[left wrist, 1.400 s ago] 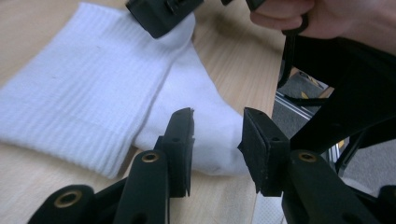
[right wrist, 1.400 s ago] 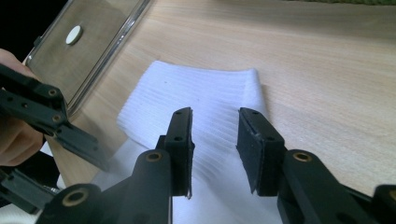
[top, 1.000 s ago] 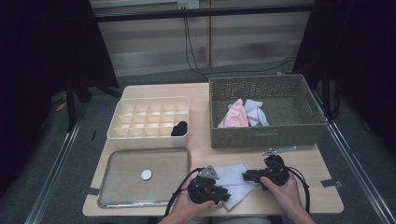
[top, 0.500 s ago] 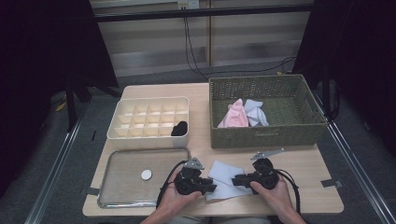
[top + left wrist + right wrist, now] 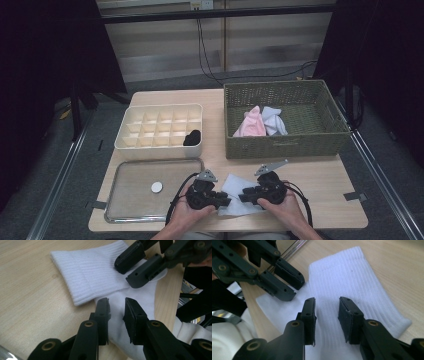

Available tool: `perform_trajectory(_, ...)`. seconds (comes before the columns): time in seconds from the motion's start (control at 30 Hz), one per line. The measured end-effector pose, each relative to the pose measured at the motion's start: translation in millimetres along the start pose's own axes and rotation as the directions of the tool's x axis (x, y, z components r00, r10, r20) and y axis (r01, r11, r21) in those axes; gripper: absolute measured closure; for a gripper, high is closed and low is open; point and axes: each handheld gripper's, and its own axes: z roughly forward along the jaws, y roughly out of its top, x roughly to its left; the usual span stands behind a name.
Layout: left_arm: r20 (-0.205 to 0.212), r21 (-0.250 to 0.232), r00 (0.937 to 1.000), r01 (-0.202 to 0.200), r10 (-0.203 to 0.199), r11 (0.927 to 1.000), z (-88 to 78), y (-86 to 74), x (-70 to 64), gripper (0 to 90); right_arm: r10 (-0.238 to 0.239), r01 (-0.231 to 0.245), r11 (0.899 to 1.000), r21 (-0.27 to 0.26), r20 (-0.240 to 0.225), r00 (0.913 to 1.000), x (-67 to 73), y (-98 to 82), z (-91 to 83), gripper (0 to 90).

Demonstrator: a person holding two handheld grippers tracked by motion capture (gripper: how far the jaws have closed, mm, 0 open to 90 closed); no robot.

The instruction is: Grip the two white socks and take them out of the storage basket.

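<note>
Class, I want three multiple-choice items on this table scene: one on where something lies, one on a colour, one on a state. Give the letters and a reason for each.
1. Where does the dark rolled item lie?
A. in the wicker basket
B. in the divided box
C. on the metal tray

2. What colour is the sock under the tools?
A. white
B. pink
C. black

3. How does the left tool stand?
A. clamped on the tray's rim
B. lifted high, carrying the sock
C. jaws apart over the flat sock

Answers: 1 B, it sits in a front compartment of the divided box. 2 A, plainly white ribbed cloth. 3 C, a gap shows between the jaws.
</note>
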Motion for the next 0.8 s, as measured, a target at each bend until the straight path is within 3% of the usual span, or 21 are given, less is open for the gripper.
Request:
perform_trajectory(0.17,0.004,-0.004,1.0000,0.008,-0.008,1.0000,0.5,0.3,0.3,72.6,-0.105,0.106,0.994,-0.022,0.065,0.9924,10.0,-5.7,1.6,68.6)
perform_trajectory(0.27,0.004,-0.006,1.0000,0.005,-0.004,1.0000,0.7,0.2,0.2,72.4,-0.139,0.141,0.990,-0.012,0.113,0.9838,13.6,-5.7,2.2,78.0)
perform_trajectory(0.4,-0.001,-0.005,1.0000,-0.001,0.001,1.0000,0.3,0.0,0.1,72.5,-0.102,0.105,0.994,-0.017,0.115,0.9881,10.9,-4.4,1.6,85.7)
perform_trajectory(0.53,-0.023,-0.001,0.9997,-0.002,0.002,1.0000,-1.5,-0.4,-0.3,72.6,-0.046,0.050,0.997,-0.054,0.077,0.9960,6.0,-2.6,-4.4,89.0)
perform_trajectory(0.63,-0.025,0.001,0.9997,0.000,0.000,1.0000,-2.6,-0.8,0.5,72.6,-0.004,0.011,0.993,-0.120,0.061,0.9981,2.0,0.2,-20.4,89.3)
perform_trajectory(0.8,-0.044,-0.008,0.9990,-0.004,0.004,1.0000,-2.6,-1.3,-1.1,72.6,0.046,-0.031,0.982,-0.189,0.079,0.9958,-5.1,-7.3,-44.9,89.3)
